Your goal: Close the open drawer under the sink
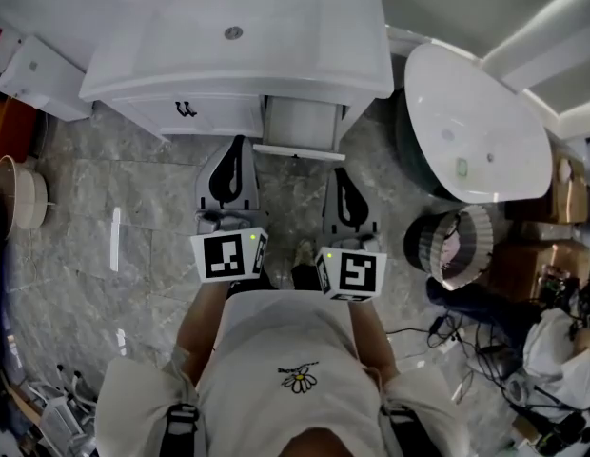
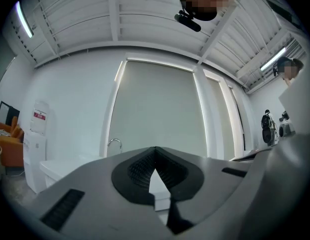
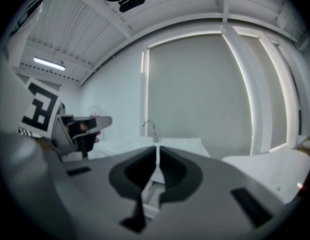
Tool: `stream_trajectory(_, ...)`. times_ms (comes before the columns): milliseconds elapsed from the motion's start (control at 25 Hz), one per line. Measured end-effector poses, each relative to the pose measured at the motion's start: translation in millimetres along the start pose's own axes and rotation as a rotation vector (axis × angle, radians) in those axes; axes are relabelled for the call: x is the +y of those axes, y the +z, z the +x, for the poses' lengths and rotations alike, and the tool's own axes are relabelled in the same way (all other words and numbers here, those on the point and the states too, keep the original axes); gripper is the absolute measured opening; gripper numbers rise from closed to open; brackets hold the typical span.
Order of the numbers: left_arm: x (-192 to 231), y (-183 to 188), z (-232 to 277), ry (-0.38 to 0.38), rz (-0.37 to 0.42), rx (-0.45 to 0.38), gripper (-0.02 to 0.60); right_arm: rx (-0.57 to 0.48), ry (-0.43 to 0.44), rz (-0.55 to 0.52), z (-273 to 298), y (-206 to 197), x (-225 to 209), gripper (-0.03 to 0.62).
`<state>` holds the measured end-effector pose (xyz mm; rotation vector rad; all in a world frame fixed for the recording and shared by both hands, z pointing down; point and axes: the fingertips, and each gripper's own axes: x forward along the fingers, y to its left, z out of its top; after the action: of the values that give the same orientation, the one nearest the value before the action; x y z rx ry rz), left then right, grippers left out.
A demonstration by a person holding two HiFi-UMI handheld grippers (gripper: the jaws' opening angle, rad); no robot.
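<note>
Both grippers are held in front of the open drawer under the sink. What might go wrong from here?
The right gripper lines up with the right corner of the drawer, and the left gripper sits just left of its front. An off-centre push may skew the drawer, or the left tip may hit the cabinet. Both jaws are shut, so the narrow tips could slip off the front.

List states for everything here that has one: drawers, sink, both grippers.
White drawer under the vanity top: pulled out, open.
White cabinet front with black handle: closed.
White ceramic sink basin: empty, no water visible.
Left gripper: shut, nothing between its jaws.
Right gripper: shut, nothing between its jaws.
</note>
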<state>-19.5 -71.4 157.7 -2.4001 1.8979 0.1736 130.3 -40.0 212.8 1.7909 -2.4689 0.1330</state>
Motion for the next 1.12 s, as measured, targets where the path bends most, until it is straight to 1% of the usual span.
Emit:
stream_trajectory(160,12,-24,16,-0.003,-0.013,0.014,0.021,0.004,0.01,0.017,25,-11,11,0.031)
stream_trajectory(280,21,-56,31,0.003,-0.04,0.026,0.021,0.009,-0.005,0.042,50,-31,9,0.031)
stream_trajectory(360,28,-80,42,0.01,-0.052,0.025,0.021,0.017,-0.017,0.05,68,-53,5,0.031)
stream_trajectory(520,40,-134,57,0.008,-0.052,0.033,0.021,0.043,-0.051,0.071,100,-107,-2,0.031)
stream_trajectory(760,54,-206,64,0.003,-0.041,0.056,0.02,0.091,-0.093,0.082,127,-184,-3,0.031)
stream_trajectory(880,56,-235,66,0.003,-0.053,0.069,0.021,0.116,-0.103,0.078,137,-215,-4,0.032)
stream_trajectory(1000,54,-258,66,-0.006,-0.05,0.081,0.021,0.13,-0.122,0.082,143,-239,-8,0.032)
stream_trajectory(1120,53,-279,64,-0.009,-0.054,0.109,0.021,0.169,-0.132,0.088,144,-262,-8,0.032)
